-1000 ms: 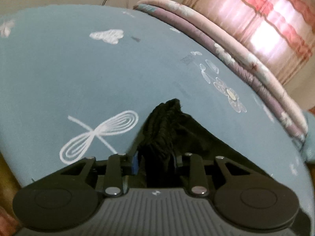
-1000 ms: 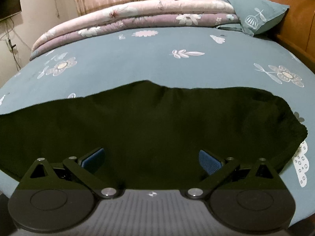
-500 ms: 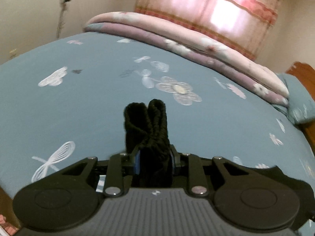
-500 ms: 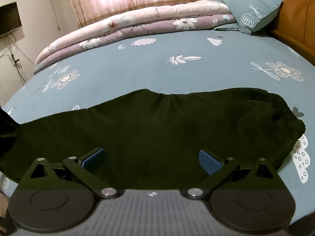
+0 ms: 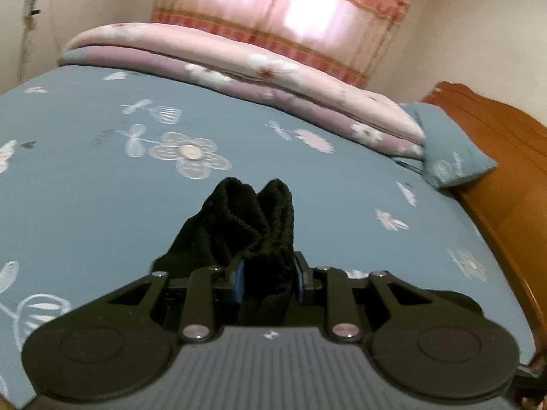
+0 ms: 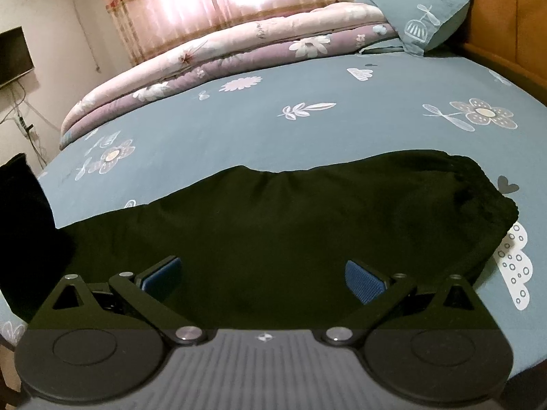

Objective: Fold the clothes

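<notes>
Left gripper (image 5: 268, 282) jaws clench black garment (image 5: 259, 225); right gripper (image 6: 263, 275) jaws released above its spread body (image 6: 290, 222)

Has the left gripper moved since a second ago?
Yes. The left gripper, shut on the black garment, swung toward the headboard, which was previously out of view.

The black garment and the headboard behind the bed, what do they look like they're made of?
Black garment: soft matte fabric, likely knit; its ribbed, gathered cuff is pinched in the left gripper. Headboard: orange-brown wood, or a wood-look veneer, with a smooth, slightly glossy finish.
</notes>
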